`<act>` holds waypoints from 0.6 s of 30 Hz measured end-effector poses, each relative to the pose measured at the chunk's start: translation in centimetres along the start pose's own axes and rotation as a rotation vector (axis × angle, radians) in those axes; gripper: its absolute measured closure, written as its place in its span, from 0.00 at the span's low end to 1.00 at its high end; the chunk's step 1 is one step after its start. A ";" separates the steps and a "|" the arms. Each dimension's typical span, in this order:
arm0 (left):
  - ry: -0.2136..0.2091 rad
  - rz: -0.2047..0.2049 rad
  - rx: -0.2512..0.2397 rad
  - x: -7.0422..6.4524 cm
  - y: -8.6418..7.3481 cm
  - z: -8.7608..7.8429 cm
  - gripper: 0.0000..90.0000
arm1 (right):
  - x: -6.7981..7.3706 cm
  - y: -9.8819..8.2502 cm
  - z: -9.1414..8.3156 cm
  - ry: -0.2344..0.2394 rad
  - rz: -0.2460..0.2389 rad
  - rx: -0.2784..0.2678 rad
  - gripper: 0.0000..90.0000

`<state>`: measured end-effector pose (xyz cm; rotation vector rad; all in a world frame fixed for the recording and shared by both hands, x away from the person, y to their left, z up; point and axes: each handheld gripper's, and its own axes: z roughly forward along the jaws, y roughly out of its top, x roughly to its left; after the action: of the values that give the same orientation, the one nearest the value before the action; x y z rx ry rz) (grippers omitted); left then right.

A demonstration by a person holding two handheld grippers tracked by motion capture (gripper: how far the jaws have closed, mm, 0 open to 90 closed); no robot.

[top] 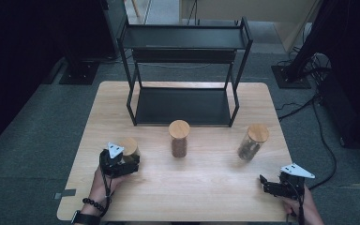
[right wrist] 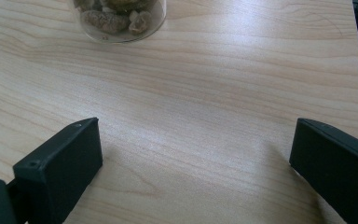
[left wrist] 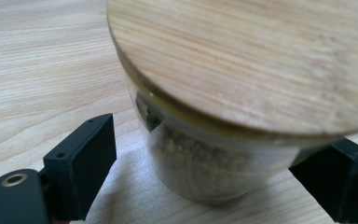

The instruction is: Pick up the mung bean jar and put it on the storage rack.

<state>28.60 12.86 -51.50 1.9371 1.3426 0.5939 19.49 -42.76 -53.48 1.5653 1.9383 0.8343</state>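
A glass jar (top: pixel 129 146) with a round wooden lid (left wrist: pixel 242 60) and pale crumbly contents stands at the table's left. My left gripper (top: pixel 127 160) sits around it: the jar's glass wall (left wrist: pixel 191 163) lies between the two black jaws. A strip of bare table shows between the left pad (left wrist: pixel 86 163) and the glass, so the pads do not clamp it. My right gripper (top: pixel 268 183) rests near the table's front right corner, open (right wrist: pixel 196 140) over bare wood with nothing between its jaws.
Two more wooden-lidded jars stand upright: one with brown contents mid-table (top: pixel 179 138), one with lumpy dried pieces at the right (top: pixel 252 142), whose base shows ahead of the right gripper (right wrist: pixel 116 18). A black two-tier metal rack (top: pixel 185 70) stands at the back of the table (top: pixel 206 187).
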 end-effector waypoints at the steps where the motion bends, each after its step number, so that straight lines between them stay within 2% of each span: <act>1: 0.000 0.000 0.000 0.0 0.0 0.0 0.15 | 0.0 0.0 0.0 0.001 0.000 0.000 0.02; 4: -0.013 -0.010 -0.009 -0.1 0.4 0.0 0.16 | 0.0 0.0 0.0 0.002 0.000 0.000 0.02; 9: -0.010 -0.022 0.006 -0.2 0.7 0.2 0.16 | 0.0 0.0 0.0 0.002 0.001 0.001 0.02; 13: -0.013 -0.031 -0.001 -0.4 1.0 0.1 0.20 | 0.0 0.0 0.0 0.001 -0.002 -0.001 0.02; 14: -0.013 -0.031 -0.001 -0.4 1.0 0.1 0.24 | 0.0 0.0 0.0 0.001 -0.002 -0.001 0.02; 18: -0.007 -0.026 -0.001 -0.5 1.3 0.0 0.26 | 0.0 0.0 0.0 0.002 -0.001 0.000 0.02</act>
<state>29.26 12.14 -50.49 1.9162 1.3610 0.5744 19.48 -42.77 -53.48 1.5645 1.9404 0.8358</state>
